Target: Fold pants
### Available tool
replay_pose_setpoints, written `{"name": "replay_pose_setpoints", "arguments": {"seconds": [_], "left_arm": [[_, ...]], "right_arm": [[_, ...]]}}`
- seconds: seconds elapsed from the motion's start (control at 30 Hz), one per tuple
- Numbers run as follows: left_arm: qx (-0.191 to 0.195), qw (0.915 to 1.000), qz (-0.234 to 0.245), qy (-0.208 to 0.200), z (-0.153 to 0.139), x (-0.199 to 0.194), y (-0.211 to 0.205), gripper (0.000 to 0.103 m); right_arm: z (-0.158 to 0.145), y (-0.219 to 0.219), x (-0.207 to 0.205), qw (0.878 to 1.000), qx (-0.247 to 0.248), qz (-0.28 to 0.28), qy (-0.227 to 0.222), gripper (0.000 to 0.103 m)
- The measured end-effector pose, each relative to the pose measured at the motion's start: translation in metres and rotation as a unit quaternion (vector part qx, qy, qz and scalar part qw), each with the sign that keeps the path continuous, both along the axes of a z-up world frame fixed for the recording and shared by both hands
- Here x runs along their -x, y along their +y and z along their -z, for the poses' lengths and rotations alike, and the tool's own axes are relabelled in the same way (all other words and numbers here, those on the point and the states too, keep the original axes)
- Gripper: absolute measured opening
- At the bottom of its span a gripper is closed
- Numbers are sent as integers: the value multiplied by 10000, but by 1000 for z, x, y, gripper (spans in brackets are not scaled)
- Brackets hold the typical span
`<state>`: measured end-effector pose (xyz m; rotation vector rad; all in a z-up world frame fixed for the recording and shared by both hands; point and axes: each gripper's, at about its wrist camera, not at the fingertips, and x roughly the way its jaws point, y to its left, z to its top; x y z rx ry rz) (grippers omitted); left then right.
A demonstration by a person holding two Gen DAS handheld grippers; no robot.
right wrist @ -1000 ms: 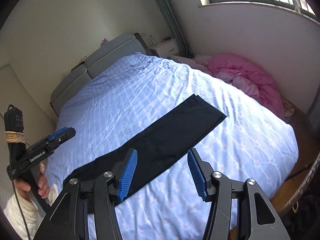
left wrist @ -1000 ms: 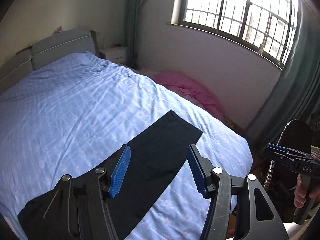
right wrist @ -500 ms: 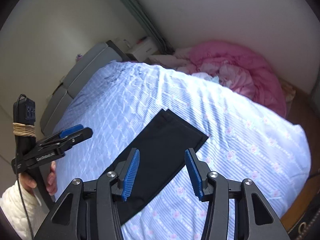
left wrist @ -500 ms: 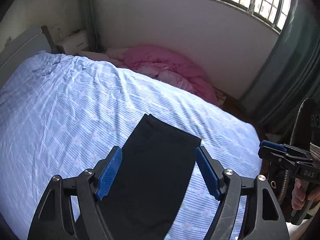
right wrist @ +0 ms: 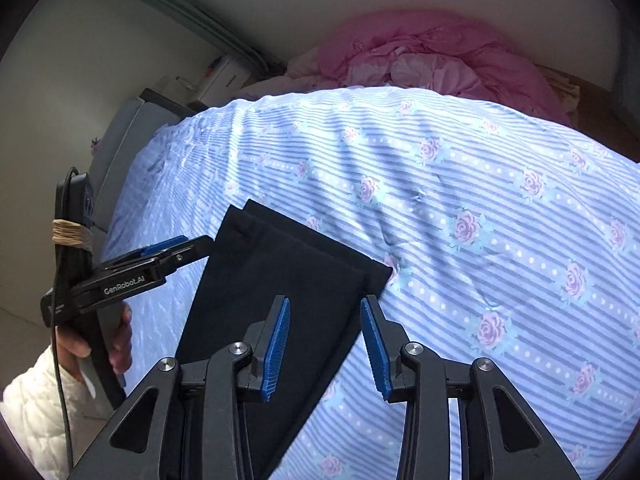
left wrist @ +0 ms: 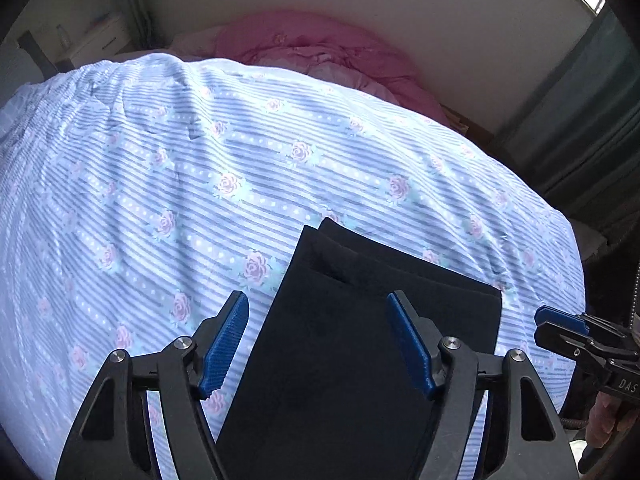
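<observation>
- Over the cuff end of the pants, both grippers now sit much lower and closer than a second ago, when the whole length of the black strip showed across the bed with the window and headboard in view.
- From the left wrist view, the left gripper stands wide open, empty, its blue pads straddling the left part of the pants; the left pad is over bare sheet just beside the pants' left edge, the right pad over the dark cloth.
- From the right wrist view, the right gripper has its jaws parted, narrower than the left gripper's, and holds nothing; the right edge of the pants runs between its two pads near the right cuff corner.
- Beside the pants' left cuff corner, the left gripper appears in that same view, low and near the cloth.
- Nearest the cuffs, the two legs lie stacked one on the other, slightly offset, so a second hem peeks out beyond the top one.
- Beyond the bed's far edge lies a pink quilt, well apart from the pants.
- My reading: the approach to the cuff corners is nearly done, and the next step is likely to pinch both corners and carry them toward the waist. The offset hems mean a shallow pinch might catch only the top layer.
</observation>
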<state>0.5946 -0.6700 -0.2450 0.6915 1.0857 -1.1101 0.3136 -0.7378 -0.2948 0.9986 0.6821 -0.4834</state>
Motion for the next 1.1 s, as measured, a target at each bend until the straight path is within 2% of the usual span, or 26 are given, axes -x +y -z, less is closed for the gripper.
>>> {"name": "replay_pose_setpoints", "arguments": {"seconds": [0.1,0.3,0.37,0.4,0.43,0.47,0.5,0.7,0.8,1.0,1.03,1.1], "left_arm": [[-138,9999,19,5,17,-8,-12,63],[-342,9985,366,206,31,-9,-15,43],[-380,9978,494,209,32,-6,-15,31],[-385,9977,518,190,32,-5,-14,29],[-370,9977,553,135,30,-4,-13,21],[-352,9977,575,100,29,-4,-13,10],[-326,9977,585,128,27,-5,-11,7],[5,9965,684,479,13,-9,-11,5],[-222,9963,738,393,28,-9,-20,5],[-364,9944,947,310,42,-3,-25,6],[-368,9939,997,308,43,-4,-24,7],[-385,9930,1072,313,43,3,-25,7]], "right_arm": [[14,-6,-9,9999,-129,95,6,36],[31,-10,-23,9995,-286,121,98,31],[36,-11,-28,9993,-294,115,203,31],[38,-11,-30,9992,-306,133,241,31],[41,-12,-32,9990,-326,151,272,30],[43,-13,-33,9988,-354,171,290,21],[43,-14,-33,9988,-343,180,285,8],[26,-18,-15,9991,-89,340,234,6],[27,-18,-16,9989,-18,303,359,6],[38,-20,-15,9984,-132,291,476,8],[41,-21,-15,9983,-265,298,416,10],[47,-22,-14,9974,-501,345,382,29]]}}
